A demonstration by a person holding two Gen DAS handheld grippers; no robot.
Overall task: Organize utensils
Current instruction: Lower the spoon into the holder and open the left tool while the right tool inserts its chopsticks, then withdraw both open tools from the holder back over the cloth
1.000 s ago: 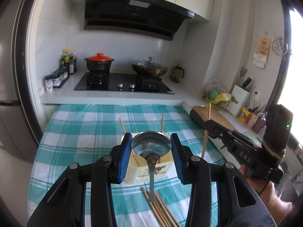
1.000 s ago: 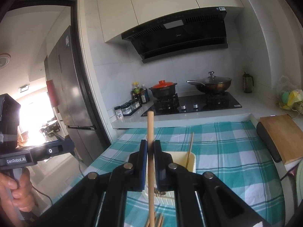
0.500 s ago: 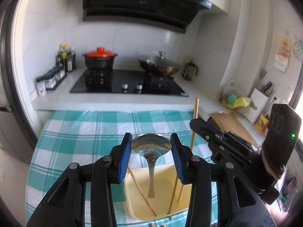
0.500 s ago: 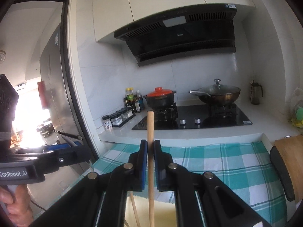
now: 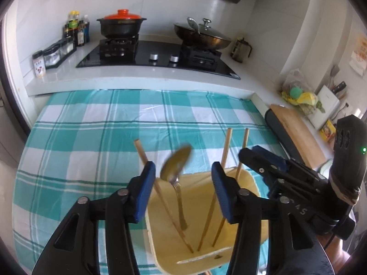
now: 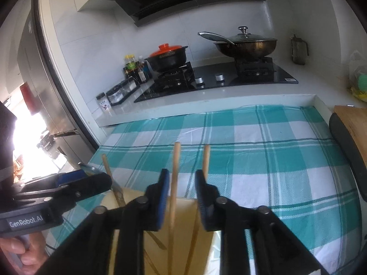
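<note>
A pale yellow utensil holder (image 5: 240,233) stands on the checked cloth below both grippers; it also shows in the right wrist view (image 6: 183,208). Three wooden chopsticks (image 5: 226,151) stand in it. A metal spoon (image 5: 175,167), blurred, stands loose in the holder between the fingers of my left gripper (image 5: 182,171), which is open and touches nothing. My right gripper (image 6: 182,183) is open above the holder; a chopstick (image 6: 175,160) stands free between its fingers. The right gripper (image 5: 261,158) shows in the left wrist view too.
The teal checked tablecloth (image 5: 91,123) covers the table. Behind it are a counter with a hob (image 5: 158,57), a red-lidded pot (image 5: 121,24) and a wok (image 5: 201,36). A cutting board (image 5: 296,128) lies at the right. A fridge (image 6: 45,91) stands at the left.
Both grippers came down over the holder and opened. The spoon left the left gripper and the chopstick left the right gripper; both now stand in the holder.
</note>
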